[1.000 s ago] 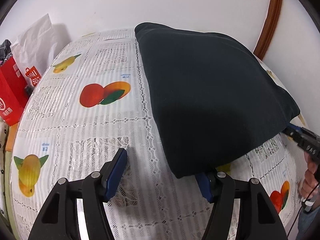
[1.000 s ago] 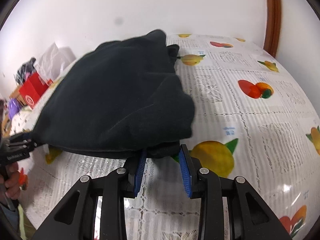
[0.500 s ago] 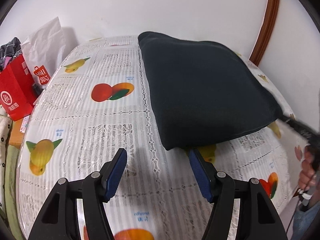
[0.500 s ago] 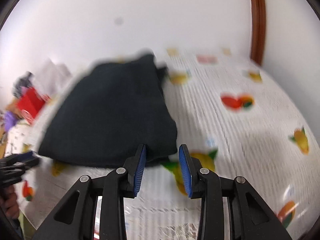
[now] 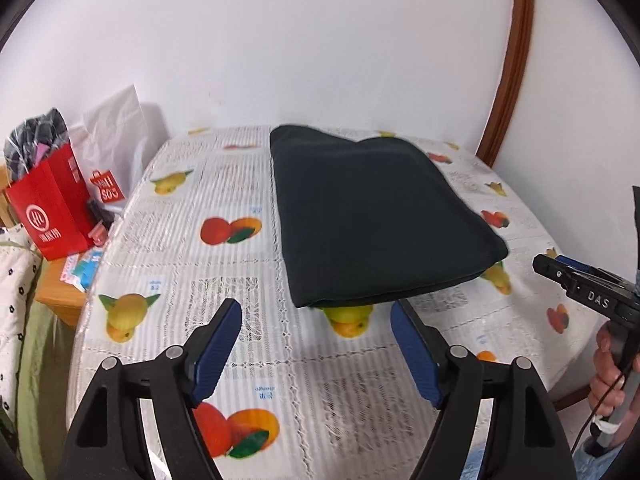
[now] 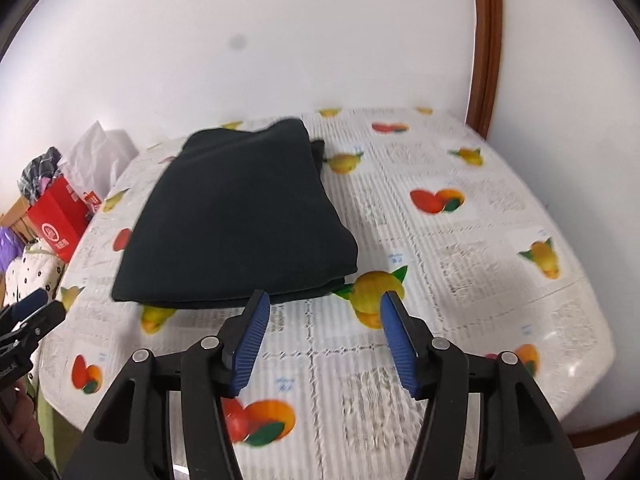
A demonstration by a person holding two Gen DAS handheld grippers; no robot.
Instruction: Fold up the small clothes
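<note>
Right wrist: fingers [image 6: 256, 320] spread wide, holding nothing

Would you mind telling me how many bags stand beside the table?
2: a red paper bag left of the table and a white bag behind it; others may be hidden.

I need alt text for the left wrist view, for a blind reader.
A folded dark garment lies on a fruit-print tablecloth, with the open left gripper empty just before it. The right gripper enters at the right edge; a red paper bag stands at the left.
</note>
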